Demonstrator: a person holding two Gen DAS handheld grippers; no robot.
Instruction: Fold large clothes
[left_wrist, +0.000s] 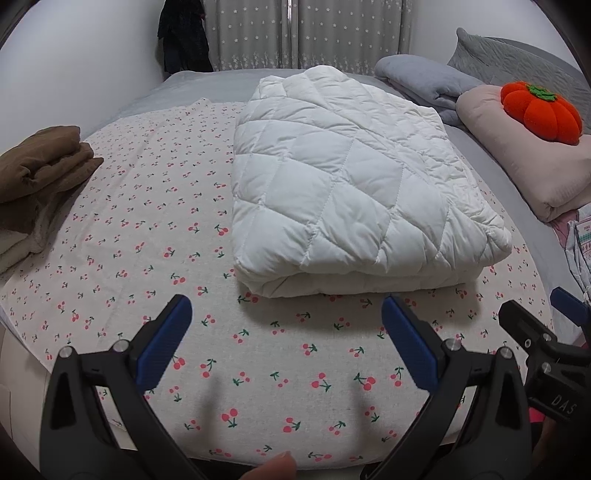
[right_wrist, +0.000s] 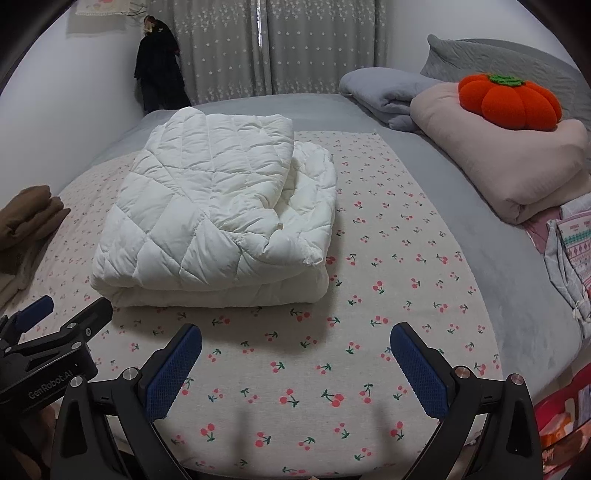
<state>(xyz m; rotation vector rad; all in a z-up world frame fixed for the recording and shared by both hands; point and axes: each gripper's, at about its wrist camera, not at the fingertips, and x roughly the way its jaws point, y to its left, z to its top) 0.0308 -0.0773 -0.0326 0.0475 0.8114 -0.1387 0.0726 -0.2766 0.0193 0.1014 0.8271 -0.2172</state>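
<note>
Filling most of both views, the bed (left_wrist: 192, 79) wears a grey sheet, and over its near part lies a pale cloth printed with cherries (left_wrist: 147, 236). On that cherry cloth, toward the middle, sits the white quilted coat (left_wrist: 340, 184), folded into a thick, layered bundle with its fold edge facing the cameras; from the right wrist view its upper layer lies a little askew, leaving a corner of the lower layer showing at the right. Grey star-patterned curtains (left_wrist: 306, 33) hang behind the bed. A folded pinkish blanket (left_wrist: 517, 155) rests at the right side of the bed, with a folded grey blanket (left_wrist: 421, 81) beyond it. A folded brown garment (left_wrist: 44, 162) lies at the left edge of the cherry cloth. An orange pumpkin-shaped cushion (left_wrist: 539, 112) sits on top of the pinkish blanket. The left gripper (left_wrist: 288, 343) hangs above the cherry cloth just in front of the coat, its blue-padded fingers spread wide and empty. The right gripper (right_wrist: 295, 365) is alongside it, likewise spread apart and holding nothing.
</note>
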